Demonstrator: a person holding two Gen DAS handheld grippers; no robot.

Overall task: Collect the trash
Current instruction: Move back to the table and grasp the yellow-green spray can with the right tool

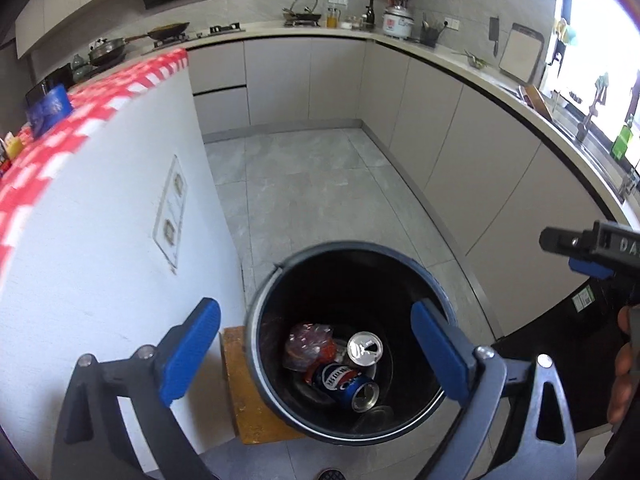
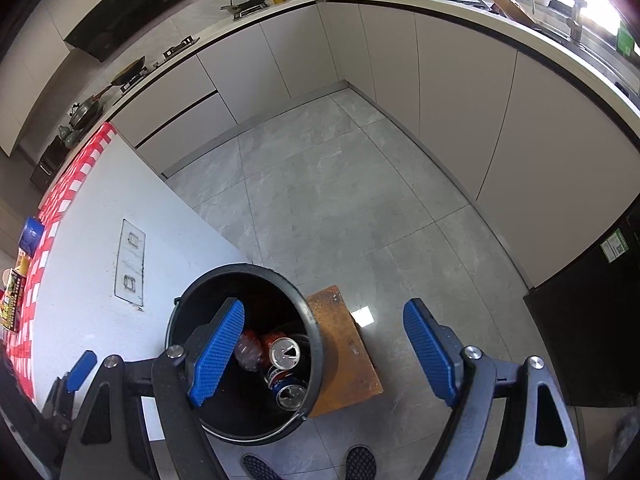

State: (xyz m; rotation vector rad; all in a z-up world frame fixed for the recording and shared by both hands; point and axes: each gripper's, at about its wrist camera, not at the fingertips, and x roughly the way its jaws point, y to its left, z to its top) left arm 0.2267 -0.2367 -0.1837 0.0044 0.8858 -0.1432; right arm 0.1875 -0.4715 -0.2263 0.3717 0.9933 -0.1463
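A black round trash bin (image 1: 348, 246) stands on a low wooden stool (image 1: 248, 400). Inside lie a blue soda can (image 1: 346, 386), a silver-topped can (image 1: 364, 349) and a crumpled red plastic wrapper (image 1: 308, 346). My left gripper (image 1: 316, 352) hangs open right above the bin's mouth, with nothing between its blue pads. My right gripper (image 2: 324, 354) is open and empty too, held over the bin's (image 2: 240, 268) right side and the stool (image 2: 348, 344); its left pad covers part of the opening. The cans (image 2: 284, 354) show beside that pad.
A white island wall (image 1: 100, 260) with a red checked cloth (image 1: 60, 132) on top rises just left of the bin. A black fridge (image 2: 592, 340) stands to the right. Grey cabinets ring the tiled floor (image 2: 340, 200). A person's shoes (image 2: 360, 464) are below the bin.
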